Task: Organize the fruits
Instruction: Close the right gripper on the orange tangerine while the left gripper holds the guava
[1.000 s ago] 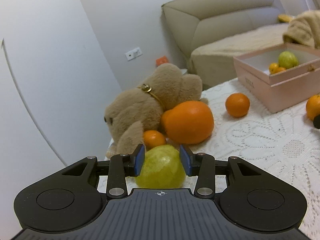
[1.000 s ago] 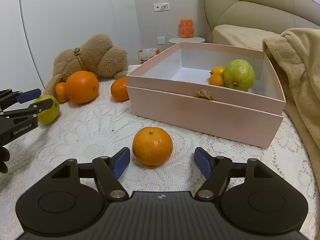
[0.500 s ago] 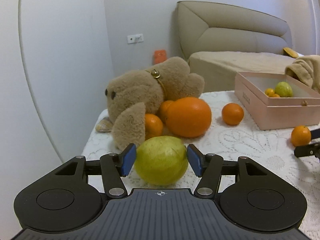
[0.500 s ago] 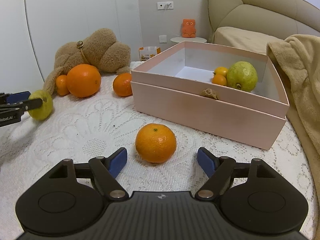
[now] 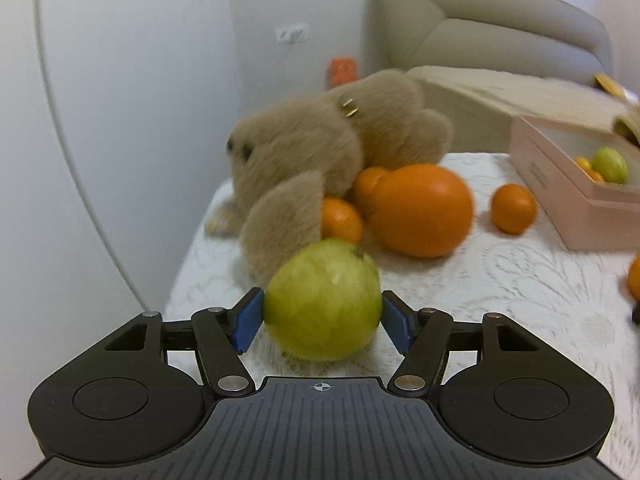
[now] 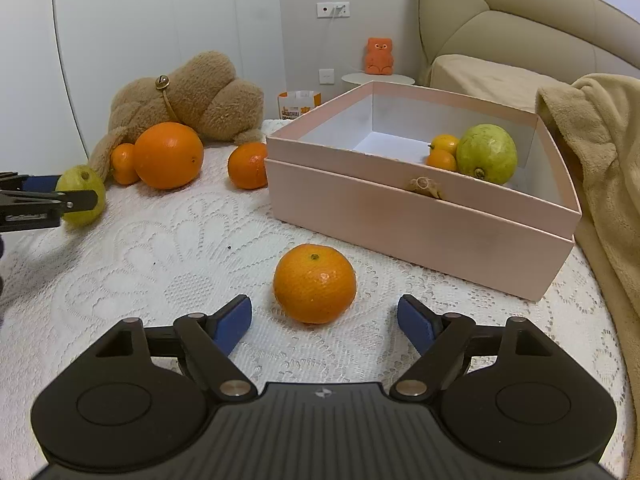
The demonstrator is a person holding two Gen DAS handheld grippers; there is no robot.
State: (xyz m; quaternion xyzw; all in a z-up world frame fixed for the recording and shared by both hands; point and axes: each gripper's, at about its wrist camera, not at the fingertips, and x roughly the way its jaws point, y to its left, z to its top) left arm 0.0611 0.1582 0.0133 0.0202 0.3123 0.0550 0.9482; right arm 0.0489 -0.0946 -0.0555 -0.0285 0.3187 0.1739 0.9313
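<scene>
Green guava [image 5: 323, 300] sat on the lace cloth [image 5: 500, 280] between the left gripper's [image 5: 322, 322] opening jaws, left pad touching, right pad just clear. In the right view, the right gripper [image 6: 324, 322] was opening, empty, a tangerine [image 6: 315, 283] just ahead.

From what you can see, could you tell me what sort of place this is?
Probably a bedroom at home: a padded headboard and a blanket stand behind a lace-covered surface, with a plush toy beside the fruit.
</scene>
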